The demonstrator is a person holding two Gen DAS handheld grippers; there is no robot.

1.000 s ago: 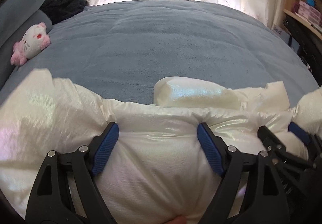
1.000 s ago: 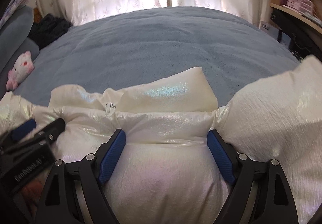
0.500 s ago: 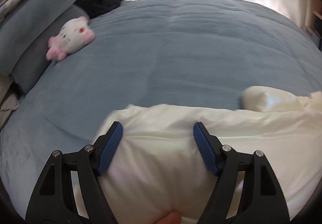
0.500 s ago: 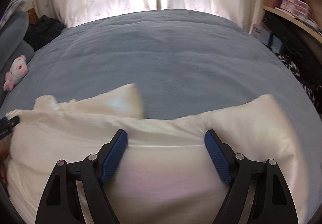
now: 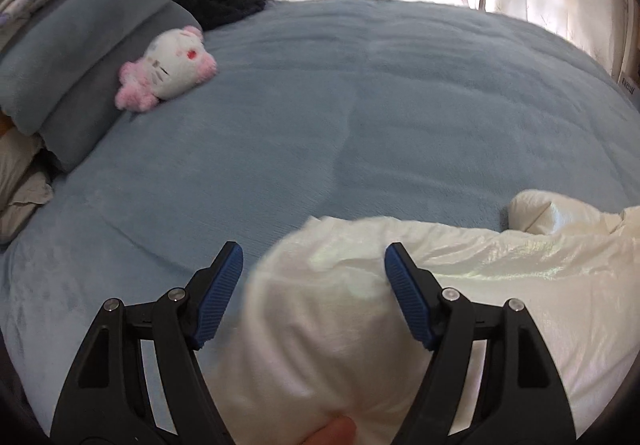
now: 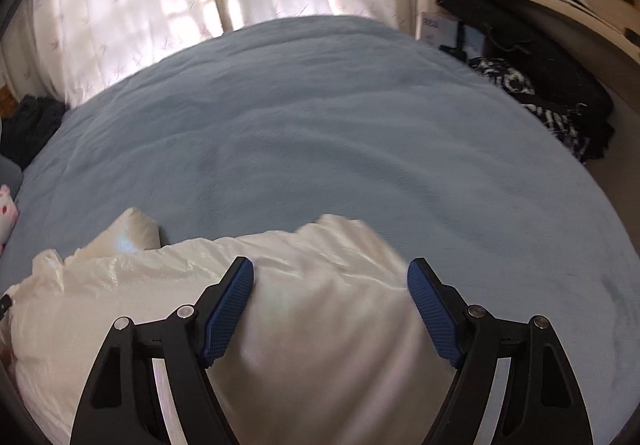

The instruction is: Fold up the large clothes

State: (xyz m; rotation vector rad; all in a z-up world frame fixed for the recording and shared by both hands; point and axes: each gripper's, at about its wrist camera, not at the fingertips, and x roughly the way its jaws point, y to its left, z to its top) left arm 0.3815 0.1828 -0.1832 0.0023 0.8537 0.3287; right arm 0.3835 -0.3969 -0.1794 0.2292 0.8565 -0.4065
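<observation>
White jacket (image 5: 400,325) bulges between wide-spread fingers of left tool (image 5: 314,285) and right tool (image 6: 331,301), at bed (image 5: 360,117) near edge.

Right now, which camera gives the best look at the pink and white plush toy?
The left wrist view: the plush toy lies whole on the blue bedspread beside the grey pillows. The right wrist view catches only a sliver of it at the left edge.

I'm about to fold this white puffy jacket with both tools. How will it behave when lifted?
The white puffy jacket bulges in soft rounded folds on the bed, so it will probably flop and spring back rather than crease. Its glossy sheen suggests a slick shell that may slide from the left tool or right tool. It looks light for its bulk.
</observation>
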